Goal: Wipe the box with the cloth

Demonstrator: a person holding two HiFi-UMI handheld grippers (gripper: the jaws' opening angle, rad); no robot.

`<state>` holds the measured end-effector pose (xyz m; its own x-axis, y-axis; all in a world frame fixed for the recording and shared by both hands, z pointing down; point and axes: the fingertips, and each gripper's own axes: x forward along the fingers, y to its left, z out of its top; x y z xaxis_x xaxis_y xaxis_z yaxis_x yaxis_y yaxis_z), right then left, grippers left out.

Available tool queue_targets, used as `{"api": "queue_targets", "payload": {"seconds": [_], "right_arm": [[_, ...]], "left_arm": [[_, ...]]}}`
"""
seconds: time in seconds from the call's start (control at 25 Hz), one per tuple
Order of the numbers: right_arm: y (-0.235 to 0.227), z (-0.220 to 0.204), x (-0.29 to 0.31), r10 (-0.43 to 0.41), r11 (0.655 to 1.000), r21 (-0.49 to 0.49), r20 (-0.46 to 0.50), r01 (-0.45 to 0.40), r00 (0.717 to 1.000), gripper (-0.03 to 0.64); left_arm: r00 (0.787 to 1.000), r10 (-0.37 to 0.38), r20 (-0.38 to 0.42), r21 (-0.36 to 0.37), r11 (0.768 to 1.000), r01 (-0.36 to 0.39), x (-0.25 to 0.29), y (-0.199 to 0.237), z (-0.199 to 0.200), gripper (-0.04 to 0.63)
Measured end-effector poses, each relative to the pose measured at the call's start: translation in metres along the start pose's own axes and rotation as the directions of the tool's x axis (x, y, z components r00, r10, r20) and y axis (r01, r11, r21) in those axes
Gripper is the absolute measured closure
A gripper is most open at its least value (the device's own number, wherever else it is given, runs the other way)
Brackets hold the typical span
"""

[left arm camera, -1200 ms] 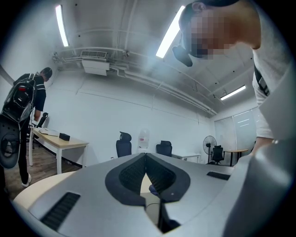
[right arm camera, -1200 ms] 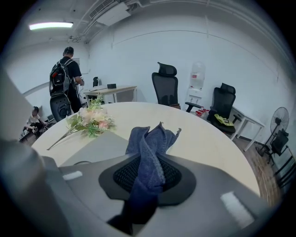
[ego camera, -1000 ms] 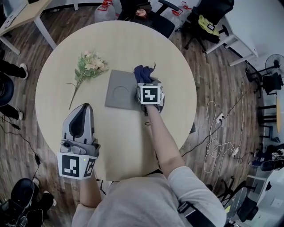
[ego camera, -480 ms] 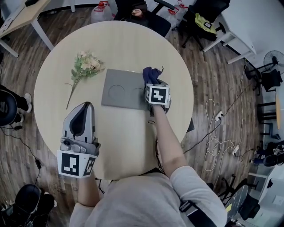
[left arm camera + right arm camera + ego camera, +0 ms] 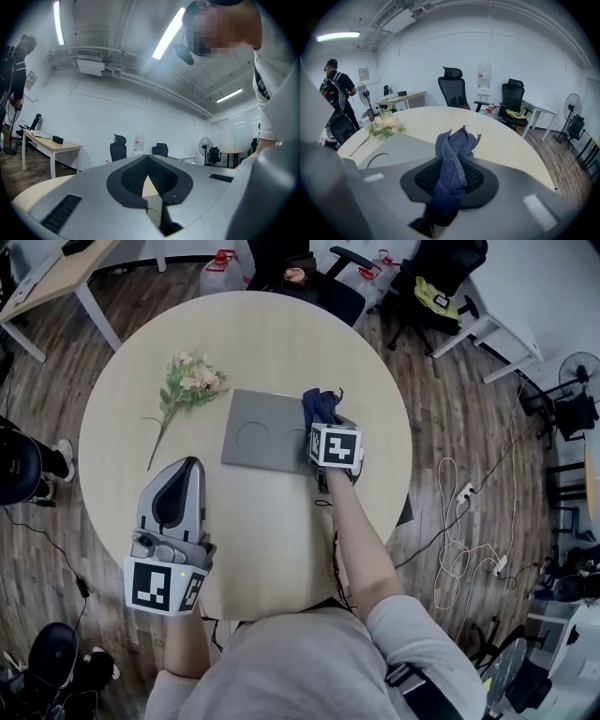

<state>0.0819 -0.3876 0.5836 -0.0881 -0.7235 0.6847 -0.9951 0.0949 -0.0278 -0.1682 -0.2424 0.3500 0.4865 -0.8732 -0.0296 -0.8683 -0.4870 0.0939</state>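
A flat grey box (image 5: 262, 432) with two round marks lies on the round table (image 5: 262, 343). My right gripper (image 5: 323, 418) is shut on a dark blue cloth (image 5: 319, 404) at the box's right edge. In the right gripper view the cloth (image 5: 452, 164) stands bunched between the jaws, with the box (image 5: 391, 152) low at the left. My left gripper (image 5: 178, 479) hovers near the table's front left, jaws shut with nothing between them, tilted up toward the ceiling in its own view (image 5: 147, 161).
A bunch of pale flowers (image 5: 187, 385) lies left of the box, seen too in the right gripper view as flowers (image 5: 382, 126). Office chairs (image 5: 319, 277) and desks ring the table. A person (image 5: 335, 91) stands at the far left.
The right gripper with the cloth has moved from the box's middle to its right edge. The left gripper has stayed put.
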Motion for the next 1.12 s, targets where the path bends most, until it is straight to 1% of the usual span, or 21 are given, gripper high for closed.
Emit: {"api": "queue_targets", "payload": {"seconds": [0.16,0.32,0.6,0.68,0.8,0.88,1.0,1.12], "right_arm": [[0.05,0.007,-0.006,0.105,0.994,0.002,0.029,-0.105,0.994,0.522],[0.105,0.009,-0.008,0.198,0.98,-0.004,0.035,-0.198,0.98,0.522],[0.181,0.005,-0.005,0.297,0.954,-0.041,0.011,-0.296,0.955,0.522],[0.197,0.002,-0.003,0.308,0.95,-0.058,-0.003,-0.307,0.952,0.522],[0.212,-0.009,0.009,0.292,0.948,-0.12,-0.043,-0.295,0.956,0.522],[0.217,-0.01,0.014,0.282,0.945,-0.16,-0.033,-0.284,0.959,0.522],[0.216,-0.011,0.015,0.277,0.946,-0.164,-0.033,-0.278,0.96,0.523],[0.204,-0.015,0.014,0.249,0.954,-0.161,-0.043,-0.253,0.968,0.523]], "left_arm": [[1.0,0.014,0.012,0.003,1.0,-0.014,-0.007,0.005,0.005,0.588],[0.999,0.033,0.021,0.0,0.999,-0.033,-0.018,0.012,0.007,0.586],[0.997,0.075,0.02,-0.009,0.997,-0.075,-0.036,0.029,0.006,0.588],[0.996,0.09,0.021,-0.011,0.996,-0.09,-0.041,0.035,0.006,0.588],[0.994,0.105,0.02,-0.013,0.994,-0.104,-0.047,0.041,0.006,0.588],[0.994,0.109,0.019,-0.015,0.994,-0.109,-0.05,0.044,0.006,0.586],[0.993,0.113,0.022,-0.017,0.994,-0.112,-0.051,0.046,0.006,0.588],[0.994,0.111,0.024,-0.019,0.994,-0.111,-0.052,0.046,0.006,0.586]]}}
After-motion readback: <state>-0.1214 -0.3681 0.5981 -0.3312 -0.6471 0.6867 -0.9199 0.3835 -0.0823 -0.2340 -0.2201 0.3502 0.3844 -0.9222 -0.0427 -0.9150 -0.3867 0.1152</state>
